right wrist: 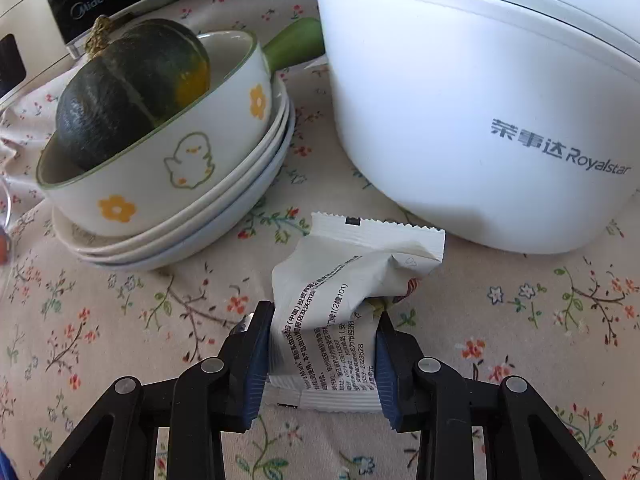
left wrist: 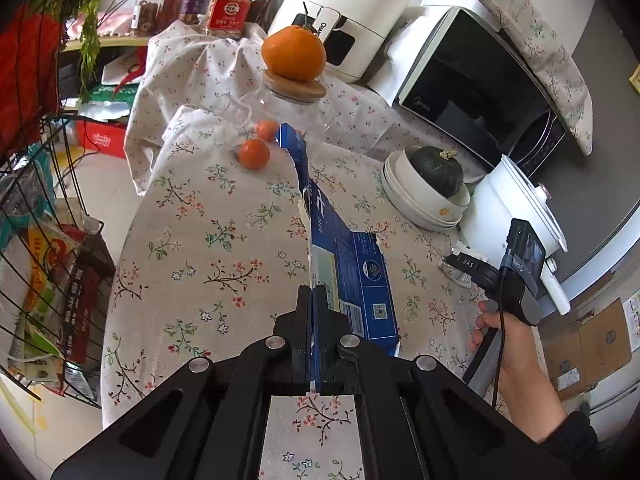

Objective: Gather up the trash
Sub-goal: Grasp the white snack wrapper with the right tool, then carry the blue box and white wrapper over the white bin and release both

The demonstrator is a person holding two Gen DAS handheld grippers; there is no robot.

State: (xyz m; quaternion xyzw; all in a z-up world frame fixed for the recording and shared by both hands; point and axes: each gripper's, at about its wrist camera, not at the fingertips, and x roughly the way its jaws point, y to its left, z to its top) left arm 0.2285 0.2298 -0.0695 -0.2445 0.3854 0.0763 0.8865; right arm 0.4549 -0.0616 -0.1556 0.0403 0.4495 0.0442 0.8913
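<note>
Two pieces of trash in our jaws

On the left, our left gripper [left wrist: 311, 292] has its jaws clamped tight on a flattened blue box [left wrist: 352, 276] above the floral desk [left wrist: 208, 240]. On the right, our right gripper [right wrist: 322, 344] has its jaws pressing both sides of a white wrapper [right wrist: 340, 280] lying on the desk, between the stacked bowls [right wrist: 168, 184] and the white cooker [right wrist: 480, 100].

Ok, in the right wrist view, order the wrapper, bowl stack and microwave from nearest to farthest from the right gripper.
1. Wrapper: between the right gripper's jaws.
2. Bowl stack: ahead, to the left, holding a squash.
3. Microwave: far back, top left, behind the bowls.
</note>
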